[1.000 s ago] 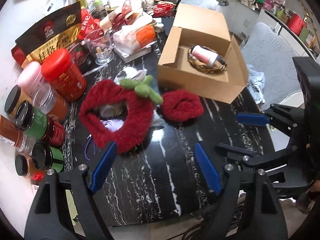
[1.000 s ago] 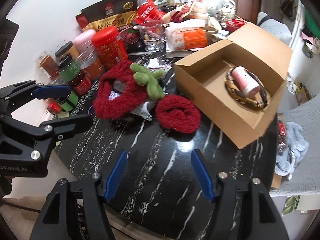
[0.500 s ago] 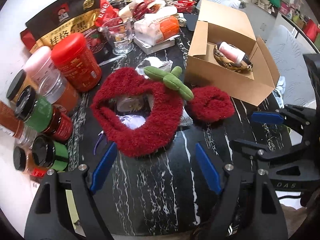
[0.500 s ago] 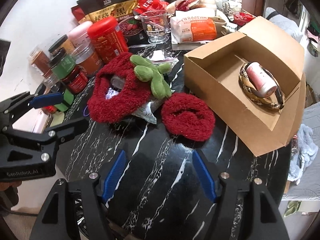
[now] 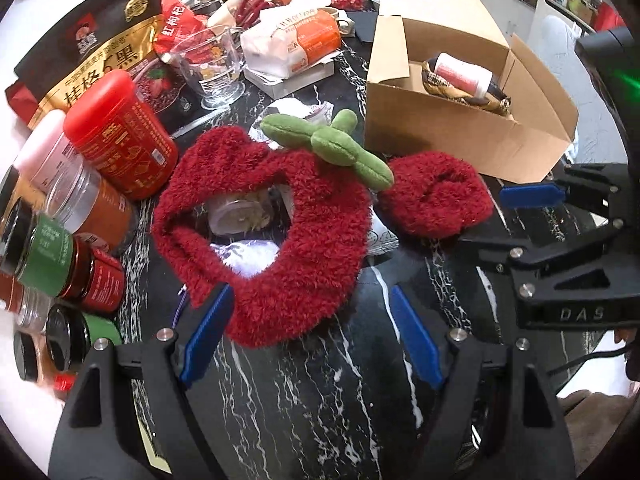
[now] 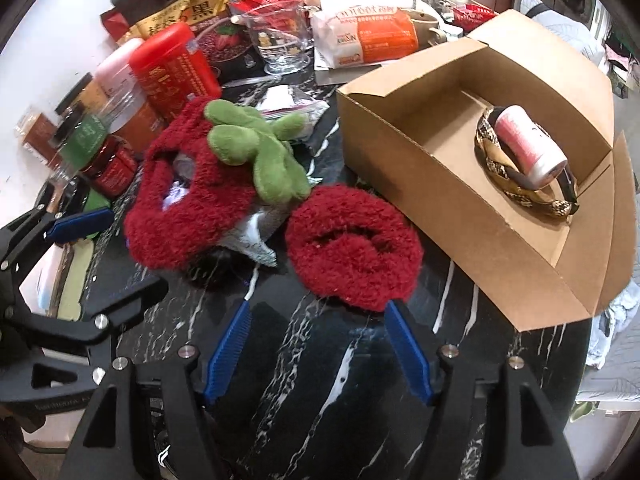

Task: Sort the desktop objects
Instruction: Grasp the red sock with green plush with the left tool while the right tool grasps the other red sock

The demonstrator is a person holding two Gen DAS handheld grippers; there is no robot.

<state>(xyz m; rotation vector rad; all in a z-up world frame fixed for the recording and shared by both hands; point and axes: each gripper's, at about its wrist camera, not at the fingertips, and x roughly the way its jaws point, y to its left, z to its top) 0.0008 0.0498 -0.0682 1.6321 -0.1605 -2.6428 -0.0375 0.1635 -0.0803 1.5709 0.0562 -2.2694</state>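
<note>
The step in hand looks like the approach to a pick: the left gripper (image 5: 308, 332) hangs over the near rim of the fluffy dark-red strawberry-shaped plush band with green felt leaves (image 5: 280, 216), its blue-padded jaws spread wide and empty, one pad just touching the fuzz; the right gripper (image 6: 318, 340) stands just short of the small rolled dark-red fluffy band (image 6: 354, 246), jaws about half spread, nothing between them. Both red pieces lie on the black white-veined marble table (image 6: 304, 392), just beside the open brown cardboard box (image 6: 432, 200), which already holds a snakeskin-patterned hairband (image 6: 516, 184) with a pink-and-white tube (image 6: 528, 146) on it; jars and food packets crowd the far side. Next, I judge, each gripper needs to sink until its pads straddle the pile, then close on the soft fabric; a crinkled silvery wrapper (image 6: 256, 236) under the larger band could snag.
</note>
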